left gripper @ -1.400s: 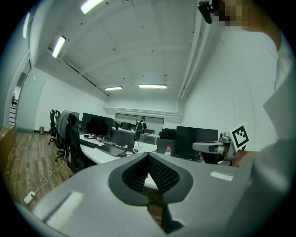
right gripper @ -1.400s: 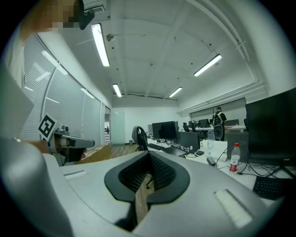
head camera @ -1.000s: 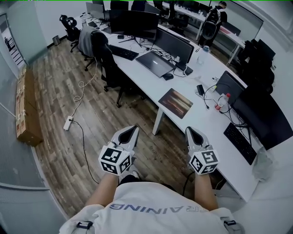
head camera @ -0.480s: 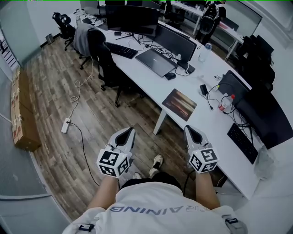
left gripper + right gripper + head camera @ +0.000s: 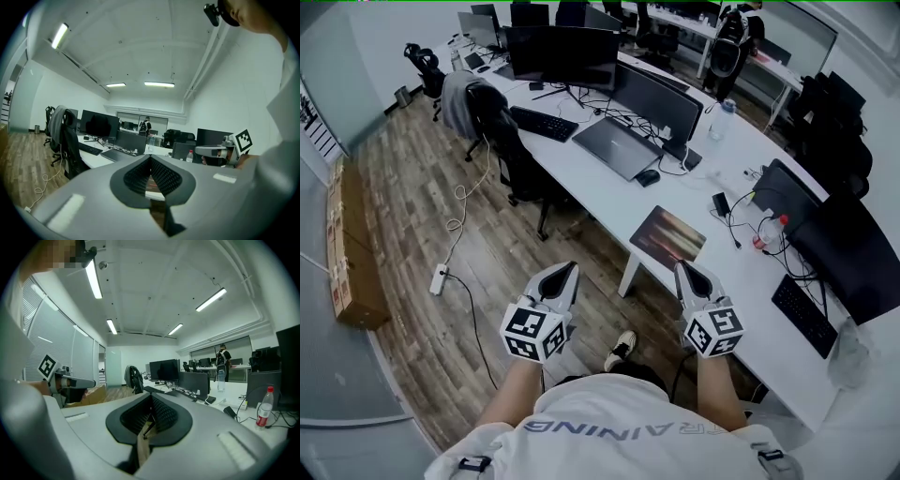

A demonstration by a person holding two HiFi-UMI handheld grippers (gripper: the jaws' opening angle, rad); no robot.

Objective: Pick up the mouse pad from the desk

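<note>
The mouse pad, a dark rectangle with a reddish-brown picture, lies flat near the front edge of the long white desk. In the head view both grippers are held level over the wooden floor, short of the desk. My left gripper points at the floor left of the pad, its jaws shut and empty. My right gripper is just below the pad's near edge, also shut and empty. In the left gripper view a sliver of the mouse pad shows behind the left gripper. The right gripper holds nothing.
A closed laptop, a mouse, a keyboard and monitors sit further along the desk. Cables and a bottle lie right of the pad. An office chair, a power strip and cardboard boxes stand left.
The person has walked forward, so the desk and mouse pad are closer to both grippers. The grippers keep their pose and stay shut.
</note>
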